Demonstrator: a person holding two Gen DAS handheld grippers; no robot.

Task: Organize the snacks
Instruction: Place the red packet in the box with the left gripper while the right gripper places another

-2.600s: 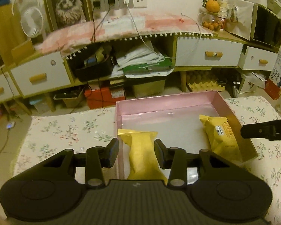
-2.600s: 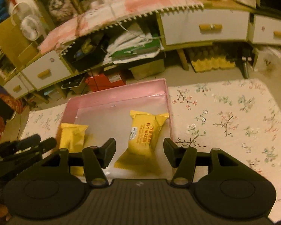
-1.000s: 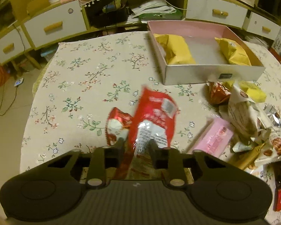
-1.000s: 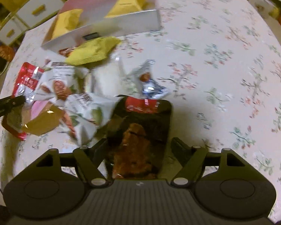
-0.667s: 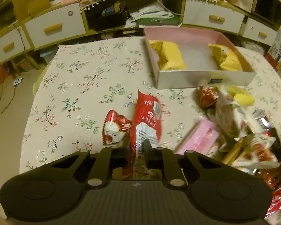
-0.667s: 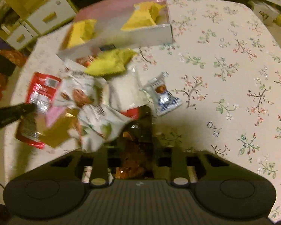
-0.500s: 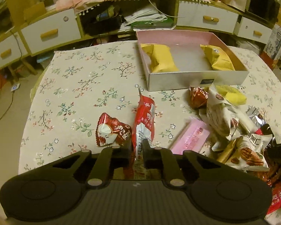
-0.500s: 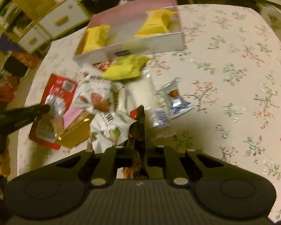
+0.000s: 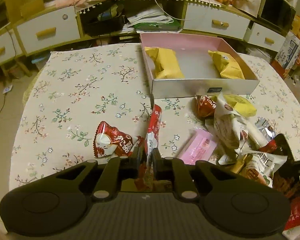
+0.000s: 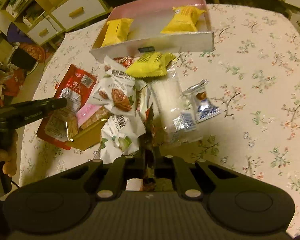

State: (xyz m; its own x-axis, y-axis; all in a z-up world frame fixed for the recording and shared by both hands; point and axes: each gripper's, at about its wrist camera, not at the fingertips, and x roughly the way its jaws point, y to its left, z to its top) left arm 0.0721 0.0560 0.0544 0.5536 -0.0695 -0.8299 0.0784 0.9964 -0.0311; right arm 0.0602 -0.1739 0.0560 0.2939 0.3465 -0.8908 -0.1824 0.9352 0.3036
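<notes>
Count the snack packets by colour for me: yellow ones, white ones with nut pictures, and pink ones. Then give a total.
Yellow packets: 3
White nut packets: 2
Pink packet: 1
Total: 6

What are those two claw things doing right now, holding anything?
Left gripper: closed on a red snack packet, held edge-on.
Right gripper: closed on a dark snack packet, also edge-on.
</notes>
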